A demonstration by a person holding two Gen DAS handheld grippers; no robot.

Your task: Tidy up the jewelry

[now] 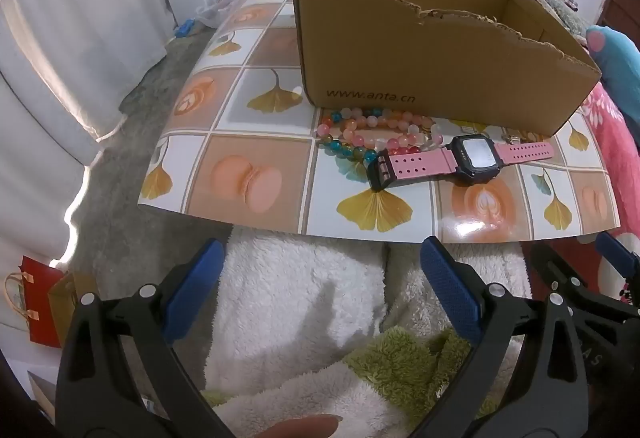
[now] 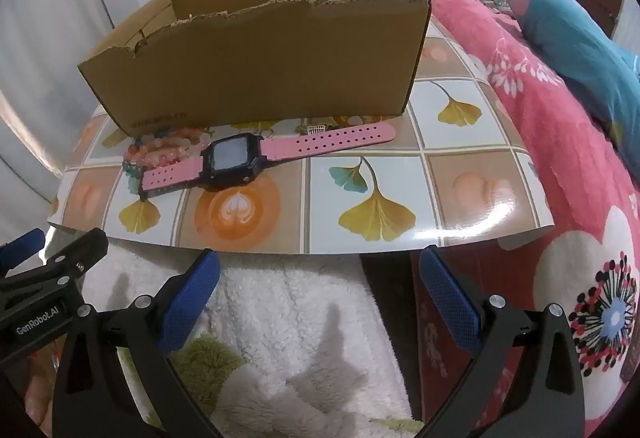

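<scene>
Box: open cardboard box (image 1: pixel 420 49) on the patterned desk (image 1: pixel 248 173).
Watch: pink-strapped watch (image 1: pixel 464 157) lies flat just in front of the box.
Beads: bead bracelets (image 1: pixel 360 133) against the box's front wall, touching the watch strap.
Left hand-held gripper (image 1: pixel 320 286): spread wide, holding nothing, short of the box, over white fleece.
Right hand-held gripper (image 2: pixel 320 290): spread wide, holding nothing, likewise short of the box.

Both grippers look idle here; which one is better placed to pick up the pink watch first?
Probably the right gripper: open and empty, and the pink watch lies closer ahead of it. From the left gripper, also open, the watch sits off to its right.
</scene>
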